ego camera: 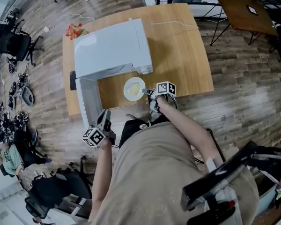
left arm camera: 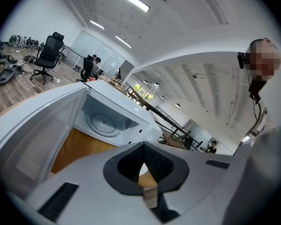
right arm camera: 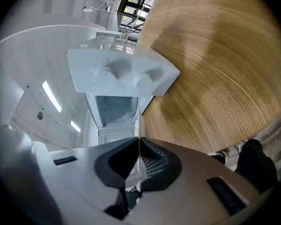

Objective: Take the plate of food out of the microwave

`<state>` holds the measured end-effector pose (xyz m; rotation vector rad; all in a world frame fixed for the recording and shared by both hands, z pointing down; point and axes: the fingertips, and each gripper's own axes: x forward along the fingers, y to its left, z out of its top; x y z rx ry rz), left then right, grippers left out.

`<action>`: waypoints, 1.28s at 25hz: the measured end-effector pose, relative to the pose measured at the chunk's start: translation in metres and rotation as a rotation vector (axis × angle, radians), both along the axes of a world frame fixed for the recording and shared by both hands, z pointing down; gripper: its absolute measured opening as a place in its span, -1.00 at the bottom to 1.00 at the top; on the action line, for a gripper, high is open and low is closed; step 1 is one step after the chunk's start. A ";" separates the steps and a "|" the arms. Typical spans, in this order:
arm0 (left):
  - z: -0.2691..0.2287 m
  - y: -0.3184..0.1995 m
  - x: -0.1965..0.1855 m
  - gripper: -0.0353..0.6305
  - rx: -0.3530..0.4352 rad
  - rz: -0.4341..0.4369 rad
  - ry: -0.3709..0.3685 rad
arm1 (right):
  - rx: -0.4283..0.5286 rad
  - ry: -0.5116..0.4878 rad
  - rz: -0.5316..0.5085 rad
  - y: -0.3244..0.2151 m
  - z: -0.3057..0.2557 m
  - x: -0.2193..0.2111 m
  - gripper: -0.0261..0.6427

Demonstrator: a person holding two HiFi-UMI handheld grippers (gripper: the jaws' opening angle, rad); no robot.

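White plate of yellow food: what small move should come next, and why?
Probably open the right gripper to let go: it pinches the rim of the white plate of yellow food, which seems to rest on the wooden table, outside the white microwave.

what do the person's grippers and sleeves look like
The left gripper and right gripper have grey moulded bodies and black ribbed pads in a V-shaped notch. Each bears a white cube with black square markers. The person wears a beige top; the forearms are unsleeved.
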<state>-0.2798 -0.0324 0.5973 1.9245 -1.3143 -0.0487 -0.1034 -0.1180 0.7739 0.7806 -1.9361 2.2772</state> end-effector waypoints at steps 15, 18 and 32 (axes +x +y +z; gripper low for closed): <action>-0.002 0.008 -0.006 -0.88 -0.016 -0.051 0.008 | -0.037 0.041 -0.036 -0.010 0.059 -0.027 -0.88; -0.003 0.009 -0.009 -0.88 -0.014 -0.058 0.009 | -0.051 0.047 -0.031 -0.012 0.068 -0.032 -0.88; -0.010 0.021 -0.028 -0.88 -0.003 -0.117 0.024 | 0.066 0.317 -0.200 -0.020 0.097 -0.065 -0.88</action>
